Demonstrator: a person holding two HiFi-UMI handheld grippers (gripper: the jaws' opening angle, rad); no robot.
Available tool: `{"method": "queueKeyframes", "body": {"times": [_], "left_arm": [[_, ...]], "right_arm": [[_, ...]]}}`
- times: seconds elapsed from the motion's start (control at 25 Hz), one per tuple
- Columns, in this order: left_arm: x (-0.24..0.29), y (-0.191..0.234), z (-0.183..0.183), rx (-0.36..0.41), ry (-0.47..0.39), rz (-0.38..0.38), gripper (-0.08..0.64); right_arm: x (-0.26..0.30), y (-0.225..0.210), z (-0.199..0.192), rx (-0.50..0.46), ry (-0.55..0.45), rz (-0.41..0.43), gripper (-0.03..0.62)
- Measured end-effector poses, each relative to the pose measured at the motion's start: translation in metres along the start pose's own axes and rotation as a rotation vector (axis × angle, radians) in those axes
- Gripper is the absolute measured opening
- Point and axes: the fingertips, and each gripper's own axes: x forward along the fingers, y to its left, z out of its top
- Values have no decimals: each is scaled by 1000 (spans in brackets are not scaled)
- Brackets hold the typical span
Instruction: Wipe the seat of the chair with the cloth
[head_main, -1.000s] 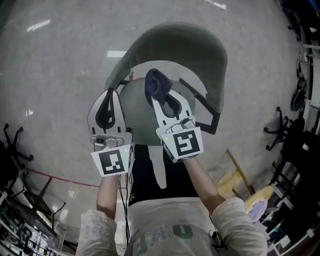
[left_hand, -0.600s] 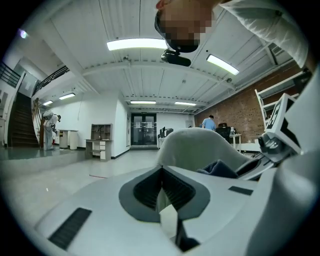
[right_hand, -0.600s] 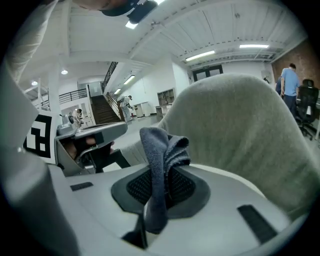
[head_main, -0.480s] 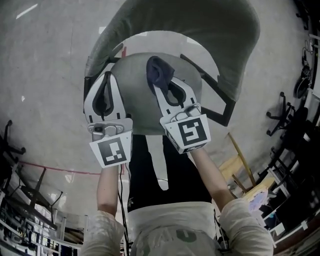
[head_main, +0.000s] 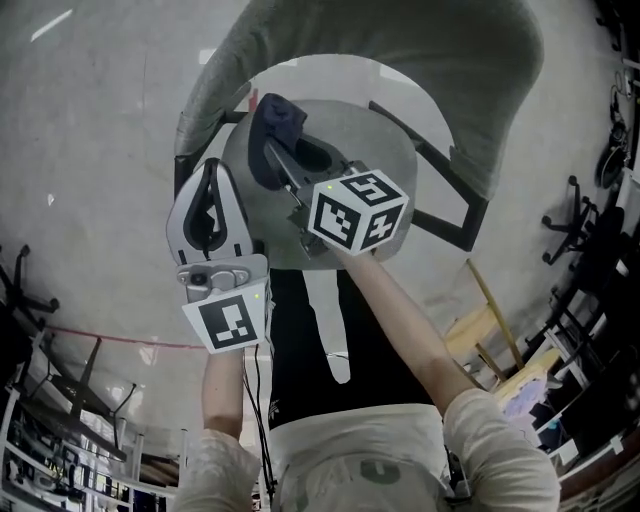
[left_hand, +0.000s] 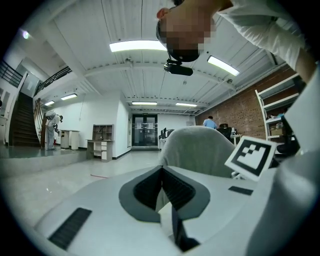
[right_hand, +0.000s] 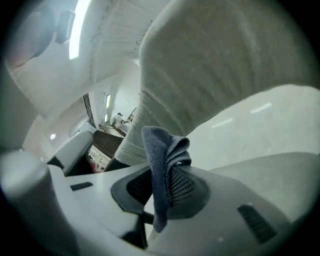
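Observation:
The grey chair's round seat (head_main: 375, 150) lies below me, its curved backrest (head_main: 400, 50) beyond it. My right gripper (head_main: 272, 140) is rolled onto its side and points left across the seat, shut on a dark blue cloth (head_main: 278, 115) at the seat's back left. From the right gripper view the cloth (right_hand: 165, 165) hangs bunched between the jaws, with the backrest (right_hand: 225, 65) close behind. My left gripper (head_main: 213, 170) hovers at the seat's left edge, shut and empty. Its own view shows the closed jaws of the left gripper (left_hand: 161, 172) and the backrest (left_hand: 197, 147) ahead.
Office chair bases stand on the floor at the left (head_main: 20, 290) and right (head_main: 580, 220). A wooden frame (head_main: 490, 330) leans at the lower right. A red line (head_main: 100, 340) runs along the floor. Far off, a person (left_hand: 210, 121) stands by desks.
My right gripper has swung left across the seat and rolled over, carrying the cloth toward the seat's back left. The left gripper has barely moved.

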Motion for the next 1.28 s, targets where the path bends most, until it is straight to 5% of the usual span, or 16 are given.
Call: {"method": "queueKeyframes", "body": {"times": [0.24, 0.6, 1.28], "left_arm": [[-11, 1, -4, -24, 17, 3, 15], [-28, 9, -18, -103, 42, 59, 15], [-18, -3, -24, -61, 57, 18, 15]], "right_arm": [[56, 0, -29, 143, 98, 34, 58], [98, -19, -67, 83, 212, -34, 58], [88, -68, -76, 79, 317, -202, 57]]}}
